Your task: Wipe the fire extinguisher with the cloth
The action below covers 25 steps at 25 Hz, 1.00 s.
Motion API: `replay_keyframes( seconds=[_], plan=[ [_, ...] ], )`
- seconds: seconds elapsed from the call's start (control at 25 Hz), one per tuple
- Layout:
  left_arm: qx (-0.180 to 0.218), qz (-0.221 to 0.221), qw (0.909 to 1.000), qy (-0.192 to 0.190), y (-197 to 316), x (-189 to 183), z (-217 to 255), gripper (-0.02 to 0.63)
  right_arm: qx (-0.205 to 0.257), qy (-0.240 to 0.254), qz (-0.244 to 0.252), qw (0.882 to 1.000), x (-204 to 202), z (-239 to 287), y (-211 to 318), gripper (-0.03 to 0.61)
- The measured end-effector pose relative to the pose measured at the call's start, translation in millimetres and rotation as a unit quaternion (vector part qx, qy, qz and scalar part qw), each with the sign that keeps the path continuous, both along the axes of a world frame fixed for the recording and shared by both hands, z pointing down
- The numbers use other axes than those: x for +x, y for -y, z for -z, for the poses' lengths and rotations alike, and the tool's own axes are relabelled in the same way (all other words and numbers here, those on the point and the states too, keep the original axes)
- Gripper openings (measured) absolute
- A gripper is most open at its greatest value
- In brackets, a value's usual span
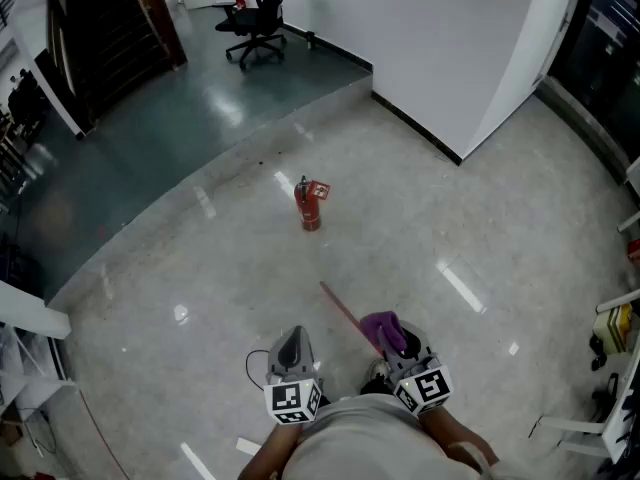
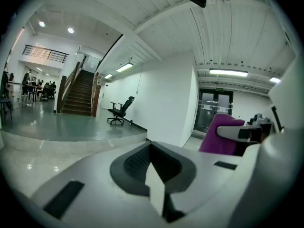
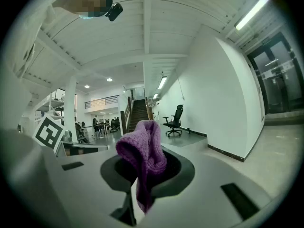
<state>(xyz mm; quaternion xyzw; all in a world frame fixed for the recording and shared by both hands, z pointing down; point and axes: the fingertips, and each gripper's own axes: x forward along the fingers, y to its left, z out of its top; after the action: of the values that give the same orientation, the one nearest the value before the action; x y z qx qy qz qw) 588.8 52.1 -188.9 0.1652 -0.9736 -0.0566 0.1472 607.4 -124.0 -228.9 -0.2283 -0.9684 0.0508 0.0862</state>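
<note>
Writing: nothing legible. The fire extinguisher (image 1: 309,208) carries a red-and-white tag (image 1: 319,190) at its top, too small to read. The green sign (image 2: 218,89) over the glass doors (image 2: 211,109) is also unreadable. The marker cubes (image 1: 293,400) show only black-and-white square patterns, no text.

Right gripper (image 3: 142,175): fingers clamped on the purple knitted cloth (image 3: 142,156). The cloth bunches up above the jaws and a tail hangs below them. In the head view it sits as a purple lump (image 1: 386,330) on the right gripper (image 1: 405,353).

Left gripper (image 2: 154,175): fingers closed together, nothing between them. In the head view it (image 1: 290,353) is low, beside the right one, both close to the person's body.

The extinguisher stands upright on the floor, well ahead of both grippers and touching neither. A thin red strip (image 1: 345,313) lies on the floor between it and the cloth; I can't tell what it is.

Surface: polished pale speckled stone floor (image 1: 200,298) with streaks of ceiling-light glare. One step up is a darker grey-green floor (image 1: 180,98).

Room: white wall corner (image 1: 450,48) with black skirting. A black office chair (image 1: 258,23) stands on the upper level, and a dark staircase (image 1: 110,28) is at far left. The ceiling is white and ribbed with strip lights. A grey cable (image 1: 255,363) loops just beside the left gripper.
</note>
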Motion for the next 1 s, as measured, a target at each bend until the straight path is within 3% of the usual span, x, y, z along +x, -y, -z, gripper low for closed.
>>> replay_keyframes(
  seconds=[0.68, 1.0],
  plan=[
    [-0.002, -0.004, 1.0000, 0.001, 18.9, 1.7, -3.2, 0.005, -0.011, 0.004, -0.014, 1.000, -3.0, 4.3, 21.3, 0.058],
    [-0.008, 0.017, 0.9998, 0.012, 44.4, -31.0, 1.2, 0.005, -0.008, 0.002, 0.001, 1.000, -39.5, -0.4, 52.3, 0.058]
  ],
)
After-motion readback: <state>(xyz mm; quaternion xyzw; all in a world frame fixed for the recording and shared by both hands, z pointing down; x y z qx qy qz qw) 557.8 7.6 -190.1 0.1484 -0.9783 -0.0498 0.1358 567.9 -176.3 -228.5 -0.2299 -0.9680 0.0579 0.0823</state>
